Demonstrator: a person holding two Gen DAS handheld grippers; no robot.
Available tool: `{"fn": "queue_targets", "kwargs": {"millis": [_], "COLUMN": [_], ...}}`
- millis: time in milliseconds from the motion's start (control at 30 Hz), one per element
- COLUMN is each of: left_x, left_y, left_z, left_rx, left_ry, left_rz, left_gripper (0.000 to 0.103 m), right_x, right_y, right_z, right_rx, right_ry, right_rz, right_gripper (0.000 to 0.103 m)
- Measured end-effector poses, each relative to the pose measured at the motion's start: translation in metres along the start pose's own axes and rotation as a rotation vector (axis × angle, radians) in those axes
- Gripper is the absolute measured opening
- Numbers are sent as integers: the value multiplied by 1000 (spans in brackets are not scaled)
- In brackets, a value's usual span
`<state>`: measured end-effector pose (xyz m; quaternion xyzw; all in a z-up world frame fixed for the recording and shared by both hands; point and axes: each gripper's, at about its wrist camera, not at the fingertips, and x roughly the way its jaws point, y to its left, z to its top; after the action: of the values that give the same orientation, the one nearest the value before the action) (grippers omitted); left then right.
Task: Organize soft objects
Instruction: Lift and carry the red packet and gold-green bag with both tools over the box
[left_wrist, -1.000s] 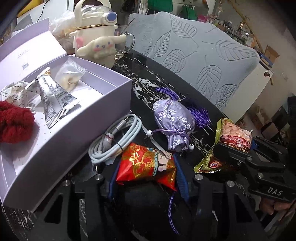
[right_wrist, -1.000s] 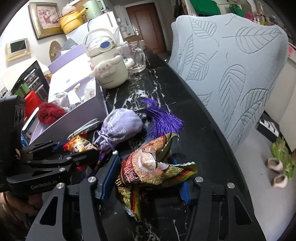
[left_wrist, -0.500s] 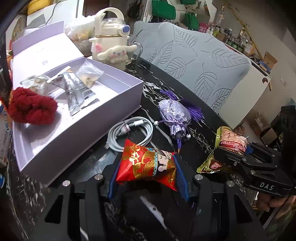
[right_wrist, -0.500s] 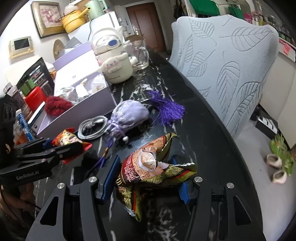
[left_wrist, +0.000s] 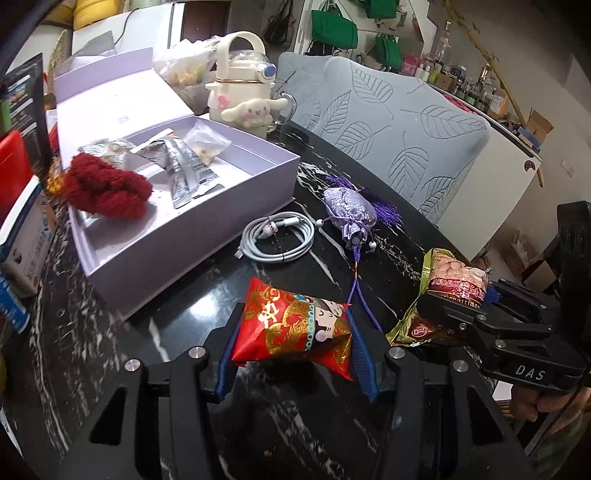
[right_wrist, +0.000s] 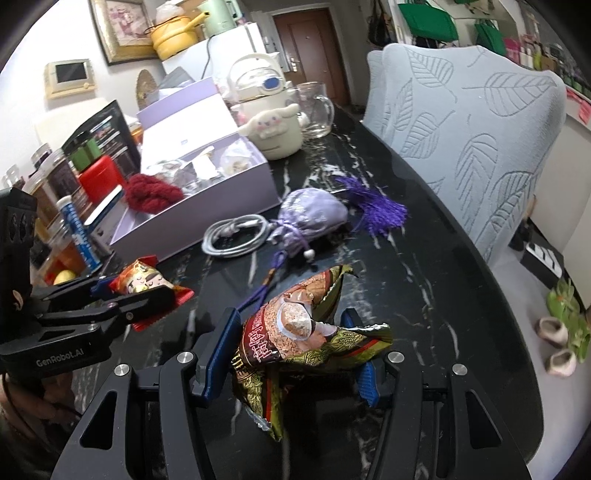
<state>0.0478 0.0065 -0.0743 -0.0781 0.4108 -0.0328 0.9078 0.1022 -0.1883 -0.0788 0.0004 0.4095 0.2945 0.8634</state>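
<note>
Left gripper (left_wrist: 293, 345): jaws clamped on a red-and-gold packet (left_wrist: 293, 330), blue pads pressing its two ends; packet held clear above the black marbled tabletop (left_wrist: 192, 295).

Ahead and left of these jaws: open lilac box (left_wrist: 207, 229) on the tabletop. Inside it, a red knitted bundle (left_wrist: 105, 190) at the left end, then silver foil packets (left_wrist: 184, 168) and a small clear bag (left_wrist: 203, 144) further in. Lid stands open behind.

Straight ahead of the left jaws, just beside the box's near wall: coiled white cable (left_wrist: 277, 238). Right of the cable, near it, whether touching I cannot tell: lilac drawstring pouch (left_wrist: 349, 214) with a purple tassel (left_wrist: 384, 210), lying on the tabletop. Its purple cord (left_wrist: 356, 288) trails back toward the left jaws.

Far ahead, beyond the box: cream cartoon-dog kettle (left_wrist: 245, 99), glass mug (right_wrist: 314, 110) just beside it.

Right gripper (right_wrist: 290, 356): jaws clamped on a brown-and-gold snack bag (right_wrist: 295, 339), crumpled between the blue pads, lifted off the tabletop. In the left wrist view this gripper sits to the right of the left jaws, near them but apart.

Right of everything: grey leaf-patterned chair back (right_wrist: 472, 122) along the tabletop's edge. Small shoes (right_wrist: 557, 339) on the floor beyond the right jaws.
</note>
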Motion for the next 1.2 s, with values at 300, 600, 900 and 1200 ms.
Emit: {"fn": "queue_targets", "kwargs": {"millis": [300,600,900,1200], "left_x": [-24,-49,-73,-94], "left_y": [8,15,28,44], "left_z": [-15,-32,-47,-48], "left_rx": [-29,-58,-96,-125], "left_ry": [-30,-57,-82,-102], "left_rz": [27,63,107,160], "left_gripper": [52,52,52,52], "right_x": [-8,-16,-21,-18], "right_y": [24,49,77,102], "right_z": [-9,-18,-26,-29], "right_rx": [-46,-94,-146,-192], "right_ry": [-6,-11,-7,9], "right_rz": [44,85,141,207], "right_gripper": [56,56,56,56]}}
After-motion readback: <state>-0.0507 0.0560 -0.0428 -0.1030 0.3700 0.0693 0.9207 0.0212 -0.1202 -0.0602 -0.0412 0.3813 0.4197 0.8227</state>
